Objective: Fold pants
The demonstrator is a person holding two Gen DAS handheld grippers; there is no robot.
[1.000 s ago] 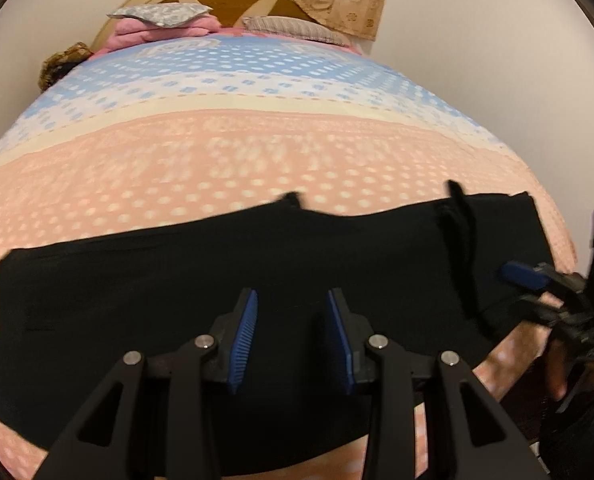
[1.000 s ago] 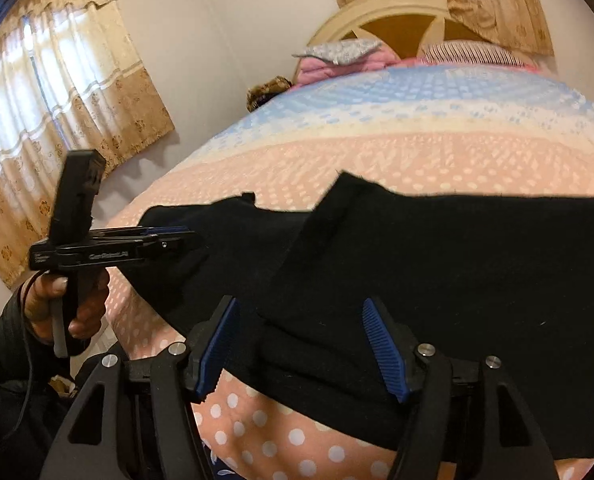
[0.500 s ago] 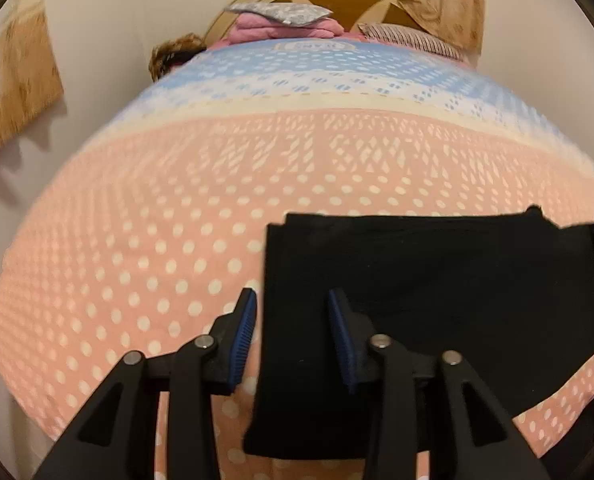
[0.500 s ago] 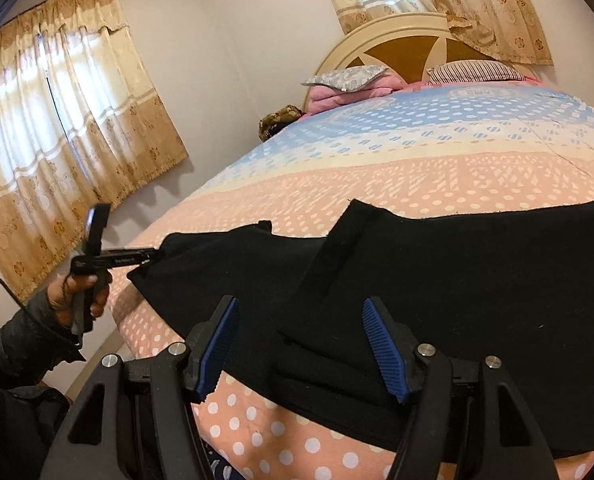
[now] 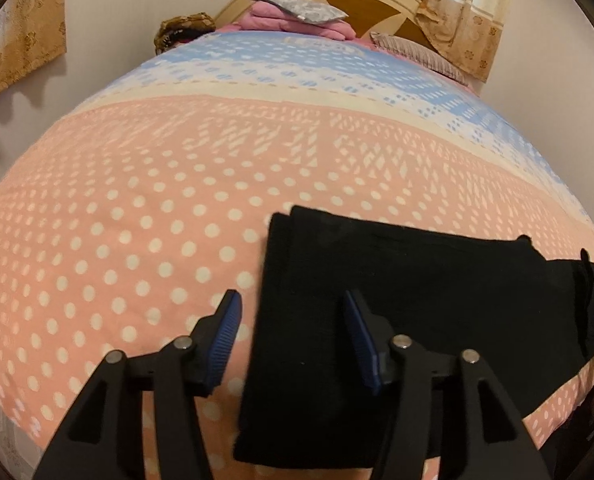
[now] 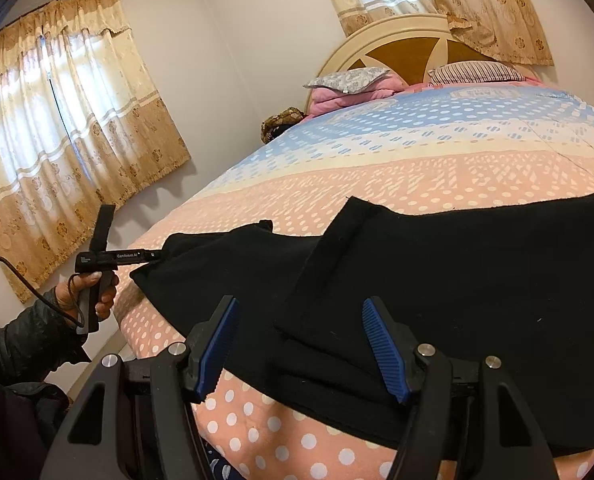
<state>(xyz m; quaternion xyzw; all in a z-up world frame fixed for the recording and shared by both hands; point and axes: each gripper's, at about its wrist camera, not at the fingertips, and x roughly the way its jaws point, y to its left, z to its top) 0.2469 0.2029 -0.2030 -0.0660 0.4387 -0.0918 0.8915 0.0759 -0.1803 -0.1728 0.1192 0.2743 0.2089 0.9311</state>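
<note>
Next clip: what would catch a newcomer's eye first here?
The black pants lie spread along the near edge of the polka-dot bedspread, dark against pink. The left gripper stands open over the pants' left end, and the right gripper open over the folded-over flap.

Pants (image 5: 417,300) near hem hidden behind left tool (image 5: 291,340) arms; right end cut off by frame edge.

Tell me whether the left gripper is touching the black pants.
Cannot tell. In the left wrist view the left gripper is open around the pants edge; neither view plainly shows contact or a gap.
</note>
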